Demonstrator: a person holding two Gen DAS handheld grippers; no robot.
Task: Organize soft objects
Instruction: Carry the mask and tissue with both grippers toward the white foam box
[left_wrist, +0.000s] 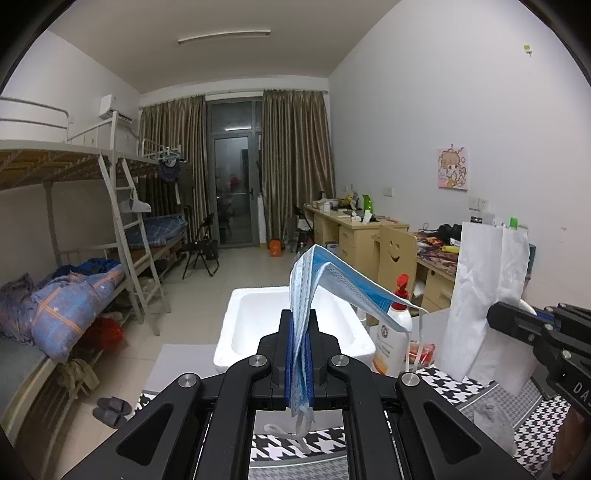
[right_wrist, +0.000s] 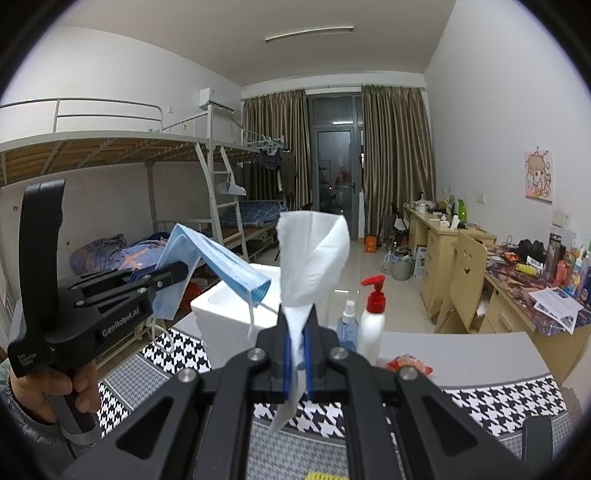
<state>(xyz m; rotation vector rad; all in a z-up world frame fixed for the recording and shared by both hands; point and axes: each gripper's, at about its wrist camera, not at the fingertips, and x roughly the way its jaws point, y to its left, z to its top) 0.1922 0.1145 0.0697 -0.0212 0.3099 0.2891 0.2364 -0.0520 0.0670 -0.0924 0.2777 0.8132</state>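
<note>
My left gripper is shut on a stack of blue face masks, which stand up from the jaws and droop to the right, ear loops hanging. My right gripper is shut on a white tissue that rises twisted above the jaws. In the right wrist view the left gripper shows at the left, held by a hand, with the face masks sticking out over a white foam box. In the left wrist view the foam box lies just beyond the jaws, and the tissue shows at the right.
A white pump bottle with a red top and a small blue spray bottle stand right of the box. A red packet lies on the table, which wears a houndstooth cloth. Bunk beds line the left, desks the right.
</note>
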